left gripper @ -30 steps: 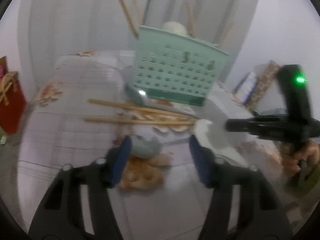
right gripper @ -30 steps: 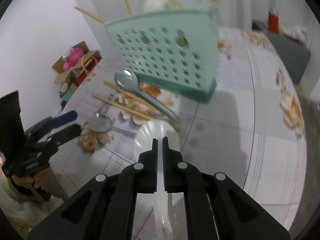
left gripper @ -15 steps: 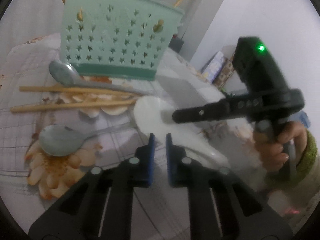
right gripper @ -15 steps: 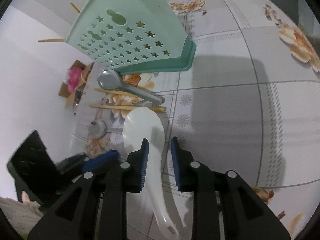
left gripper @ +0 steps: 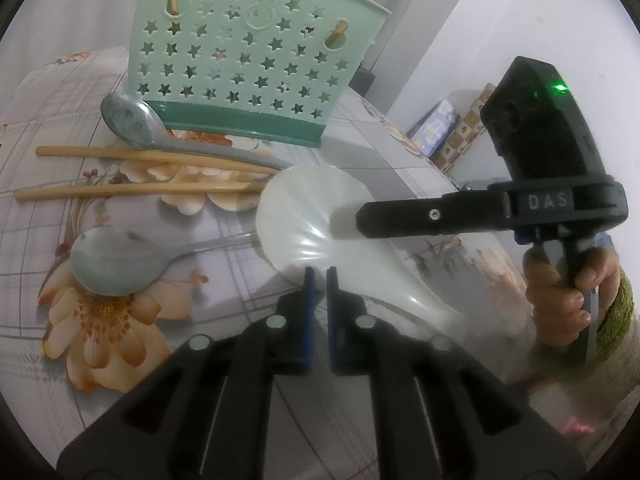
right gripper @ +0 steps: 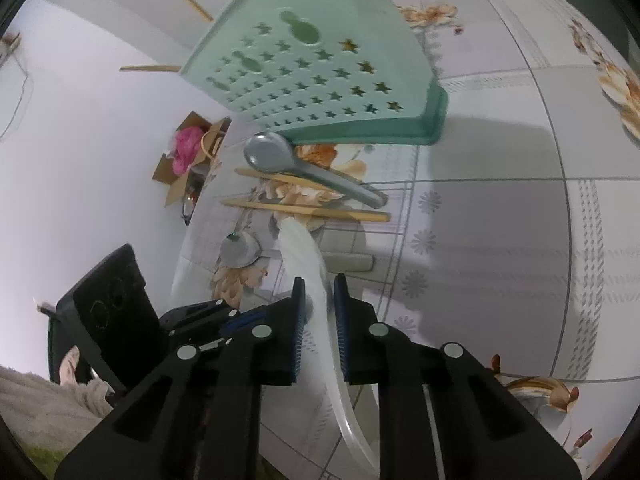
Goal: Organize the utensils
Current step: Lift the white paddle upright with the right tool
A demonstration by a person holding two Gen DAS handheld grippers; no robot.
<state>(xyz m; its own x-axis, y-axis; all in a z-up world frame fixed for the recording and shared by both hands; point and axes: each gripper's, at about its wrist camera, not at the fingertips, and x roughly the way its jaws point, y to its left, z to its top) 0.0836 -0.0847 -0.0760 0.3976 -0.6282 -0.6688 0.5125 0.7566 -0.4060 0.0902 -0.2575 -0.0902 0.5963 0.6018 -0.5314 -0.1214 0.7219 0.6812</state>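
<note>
Now narrows the right gripper's (right gripper: 320,300) jaws again around the white rice paddle (left gripper: 312,208) near the table's front, grip unclear, keeping the left gripper (left gripper: 318,280) pinched empty, stowing in the far green utensil caddy (left gripper: 240,60) pending.

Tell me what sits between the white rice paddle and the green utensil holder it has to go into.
On the table, two wooden chopsticks and a grey spoon lie between the white rice paddle and the green utensil holder. They lie flat, so lifting the paddle over them to the holder's open top looks unobstructed.
</note>
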